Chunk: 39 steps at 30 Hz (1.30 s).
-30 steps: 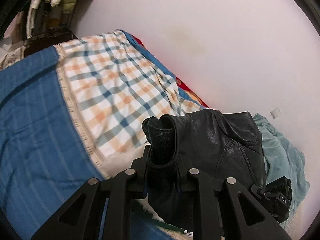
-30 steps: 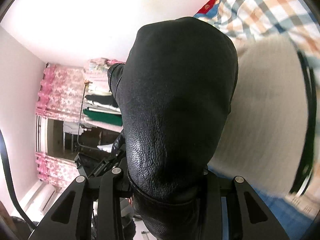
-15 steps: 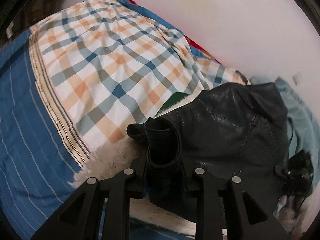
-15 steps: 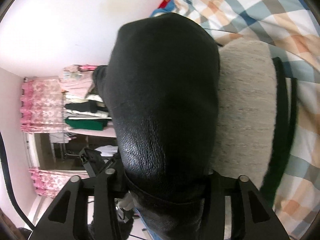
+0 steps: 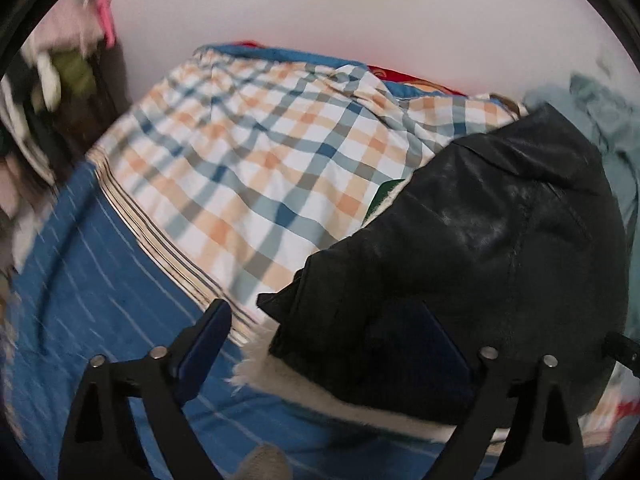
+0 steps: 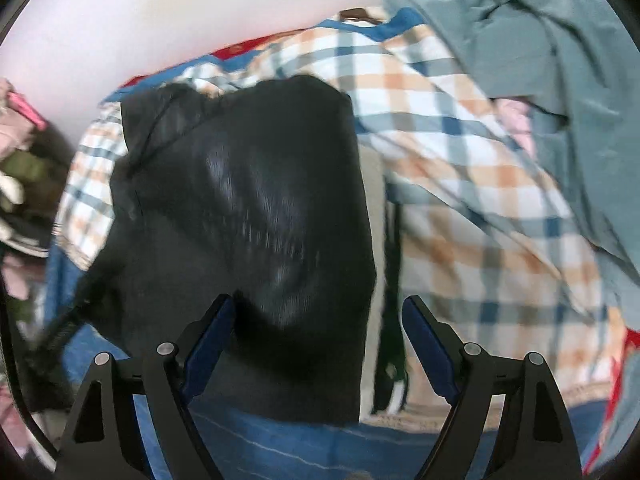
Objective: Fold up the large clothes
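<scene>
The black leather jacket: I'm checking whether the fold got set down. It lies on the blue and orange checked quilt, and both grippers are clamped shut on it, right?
Not quite. The black leather jacket does lie on the checked quilt, but neither gripper is clamped on it. Both wrist views show the left gripper and the right gripper with jaws spread and opening, pads clear of the leather.

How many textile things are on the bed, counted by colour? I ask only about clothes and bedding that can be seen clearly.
Black: 1, the leather jacket with pale fleece lining
Teal: 1, the crumpled garment
Checked orange, blue and white: 1, the quilt cover
Blue striped: 1, the sheet
Total: 4
The red fabric at the wall is too hidden to count.
</scene>
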Tool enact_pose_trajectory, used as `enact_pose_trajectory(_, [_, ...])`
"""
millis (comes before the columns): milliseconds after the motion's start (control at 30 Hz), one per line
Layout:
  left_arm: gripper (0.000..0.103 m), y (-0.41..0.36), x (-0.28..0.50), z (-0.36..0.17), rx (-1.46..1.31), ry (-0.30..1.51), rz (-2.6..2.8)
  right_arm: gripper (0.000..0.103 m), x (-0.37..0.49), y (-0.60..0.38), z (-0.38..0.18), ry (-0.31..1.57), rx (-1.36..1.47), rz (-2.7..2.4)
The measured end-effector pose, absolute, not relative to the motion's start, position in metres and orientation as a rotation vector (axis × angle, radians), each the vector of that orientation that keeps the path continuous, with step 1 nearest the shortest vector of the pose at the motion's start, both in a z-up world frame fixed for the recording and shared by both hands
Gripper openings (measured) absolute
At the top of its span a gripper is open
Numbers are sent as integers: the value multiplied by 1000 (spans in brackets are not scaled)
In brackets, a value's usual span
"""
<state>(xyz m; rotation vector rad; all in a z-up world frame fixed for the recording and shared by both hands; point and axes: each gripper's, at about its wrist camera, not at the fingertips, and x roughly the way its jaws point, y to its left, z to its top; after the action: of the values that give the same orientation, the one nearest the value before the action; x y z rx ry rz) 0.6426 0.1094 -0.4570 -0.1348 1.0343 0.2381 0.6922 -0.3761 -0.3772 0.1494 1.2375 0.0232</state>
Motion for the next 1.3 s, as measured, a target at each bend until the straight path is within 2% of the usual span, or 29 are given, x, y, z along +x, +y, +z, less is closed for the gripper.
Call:
enact_pose_trajectory(133, [96,95,630,-440,-41,1020,226,91,668,-340,-364,1230,79,-75])
enact_pose_trajectory(200, [101,89,619,-428,-22,1008,205,91,654,-332,-357,1221,56,-117])
enact_pose_trajectory(433, [101,80,576,-377,11,979,176,92,594,-323,-311,1162,10,-194])
enact_pose_trajectory(1033, [101,85,375,-181,0,878,70,92,352,-297,-69,957,23,-263])
enact_pose_trajectory(1300, [101,95,308,-113,-25,812,78,92,254,-280,26,862,19,-238])
